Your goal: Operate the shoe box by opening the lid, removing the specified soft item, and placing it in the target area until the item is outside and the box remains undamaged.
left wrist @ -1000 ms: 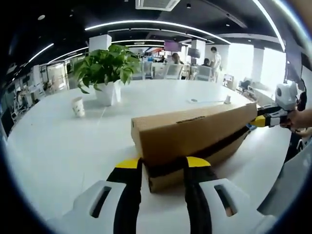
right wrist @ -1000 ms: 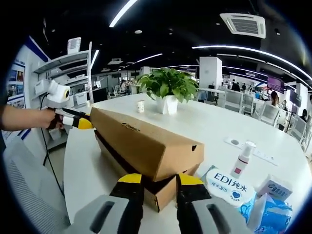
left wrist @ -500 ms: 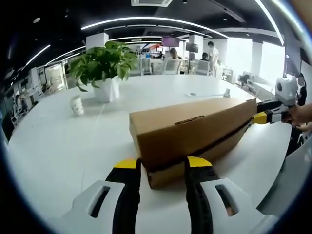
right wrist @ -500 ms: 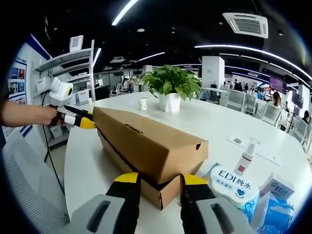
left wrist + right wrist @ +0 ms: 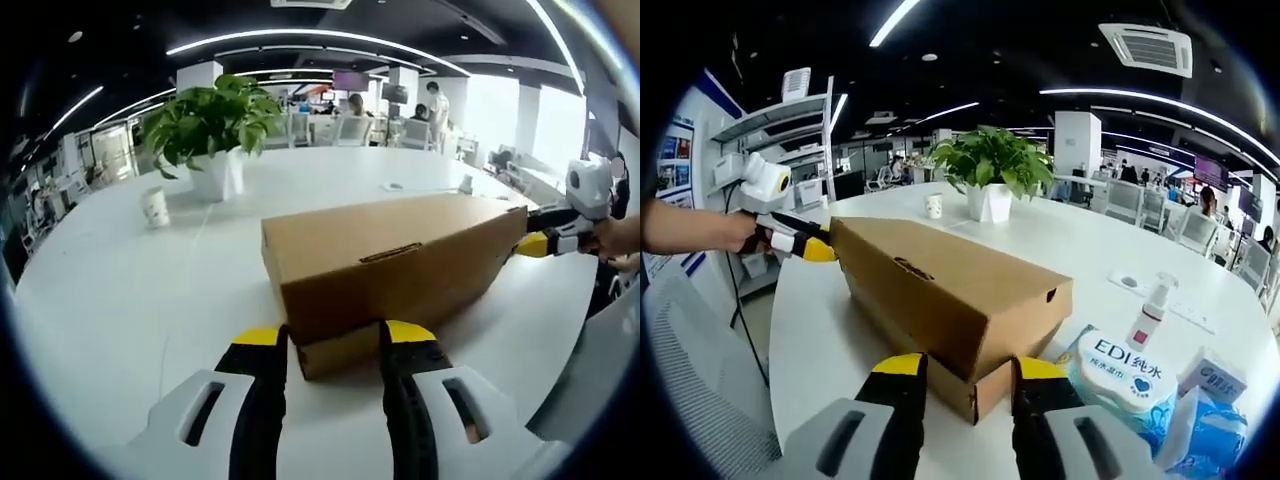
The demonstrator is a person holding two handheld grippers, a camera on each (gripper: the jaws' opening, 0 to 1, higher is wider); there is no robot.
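Note:
A long brown cardboard shoe box [image 5: 380, 265] lies on the white table [image 5: 110, 300], its lid down on the base. In the left gripper view my left gripper [image 5: 335, 338] stands open, its yellow-tipped jaws flanking the near end of the box under the lid's edge. At the far end of the box a hand holds my right gripper [image 5: 537, 243]. The right gripper view shows the box [image 5: 940, 285] from the other end, with my right gripper [image 5: 962, 367] open at its near corner. My left gripper [image 5: 808, 246] touches the far end there. The box's contents are hidden.
A potted plant [image 5: 205, 130] and a paper cup [image 5: 154, 205] stand beyond the box. Beside the box's right end lie a round EDI wipes pack [image 5: 1125, 375], a spray bottle [image 5: 1148, 305] and a tissue pack [image 5: 1215, 382]. A grey chair [image 5: 690, 390] is at the table's edge.
The dark gap between lid and base has closed; the lid has come down onto the base. Both grippers stay at the box's ends.

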